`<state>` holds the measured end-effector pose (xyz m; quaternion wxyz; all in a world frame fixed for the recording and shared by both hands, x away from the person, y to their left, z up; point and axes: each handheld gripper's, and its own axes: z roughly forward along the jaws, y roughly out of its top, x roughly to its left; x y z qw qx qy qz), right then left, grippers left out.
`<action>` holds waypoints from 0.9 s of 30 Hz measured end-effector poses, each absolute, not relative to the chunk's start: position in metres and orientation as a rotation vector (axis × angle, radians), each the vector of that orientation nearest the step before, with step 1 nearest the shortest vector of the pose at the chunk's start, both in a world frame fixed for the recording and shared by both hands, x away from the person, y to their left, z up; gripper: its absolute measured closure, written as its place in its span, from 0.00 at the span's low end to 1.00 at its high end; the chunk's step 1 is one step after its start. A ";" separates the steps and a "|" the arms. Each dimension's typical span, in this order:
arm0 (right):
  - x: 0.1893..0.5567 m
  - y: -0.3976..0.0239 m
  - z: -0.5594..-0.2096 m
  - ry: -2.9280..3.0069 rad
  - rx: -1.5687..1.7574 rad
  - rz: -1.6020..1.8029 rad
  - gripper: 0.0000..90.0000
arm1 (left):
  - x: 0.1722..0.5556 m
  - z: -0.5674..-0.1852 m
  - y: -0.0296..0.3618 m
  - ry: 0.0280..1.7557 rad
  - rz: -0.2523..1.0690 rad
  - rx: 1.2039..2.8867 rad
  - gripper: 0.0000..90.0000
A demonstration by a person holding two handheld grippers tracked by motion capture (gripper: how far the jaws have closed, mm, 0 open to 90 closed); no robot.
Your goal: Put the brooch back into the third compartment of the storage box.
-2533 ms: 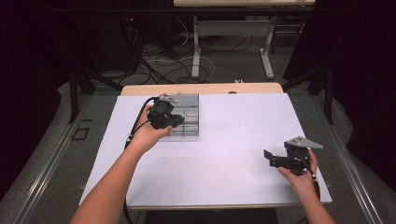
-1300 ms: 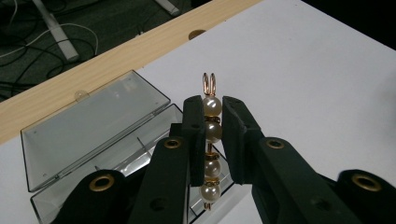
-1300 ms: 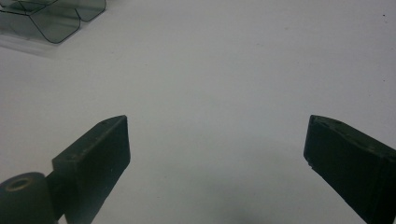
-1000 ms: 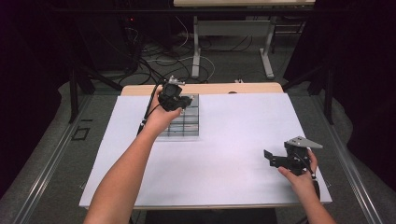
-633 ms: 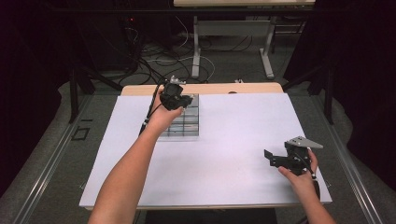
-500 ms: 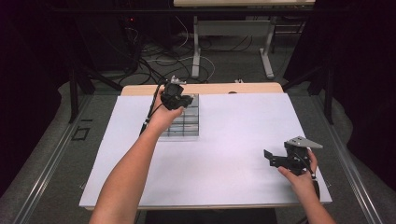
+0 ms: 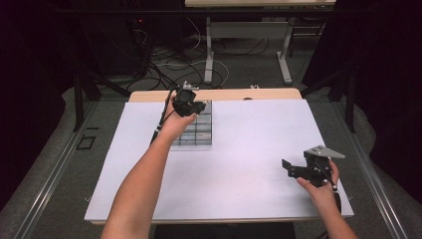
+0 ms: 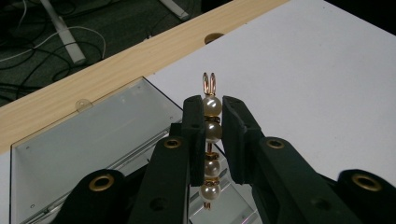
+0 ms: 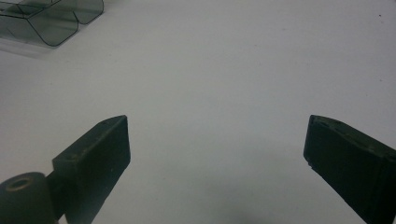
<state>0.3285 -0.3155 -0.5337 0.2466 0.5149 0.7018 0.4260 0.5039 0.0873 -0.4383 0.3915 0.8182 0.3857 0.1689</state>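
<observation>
My left gripper (image 8: 214, 108) is shut on a pearl hair clip (image 8: 211, 122), a gold pin strung with several white pearls, its gold tip poking out past the pads. It hovers over the far end of a clear plastic compartment box (image 7: 198, 130) whose open lid (image 8: 88, 126) lies flat toward the wooden table edge. In the high view the left gripper (image 7: 191, 105) sits above the box's back rim. My right gripper (image 7: 288, 168) rests low at the table's front right, jaws wide apart with nothing between them (image 9: 217, 154).
A white sheet (image 7: 249, 149) covers the table; a bare wooden strip (image 7: 224, 94) runs along its far edge. A corner of the clear box (image 9: 46, 21) shows at the top left of the right gripper view. Cables and table legs lie on the floor beyond.
The left hand with the pearl clip has moved from over the box's middle toward its far end and dipped slightly. The right hand has kept still.
</observation>
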 end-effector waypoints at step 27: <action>0.329 -0.317 -0.534 1.910 1.408 1.157 0.08 | 0.519 -0.475 0.078 1.017 0.451 2.125 0.89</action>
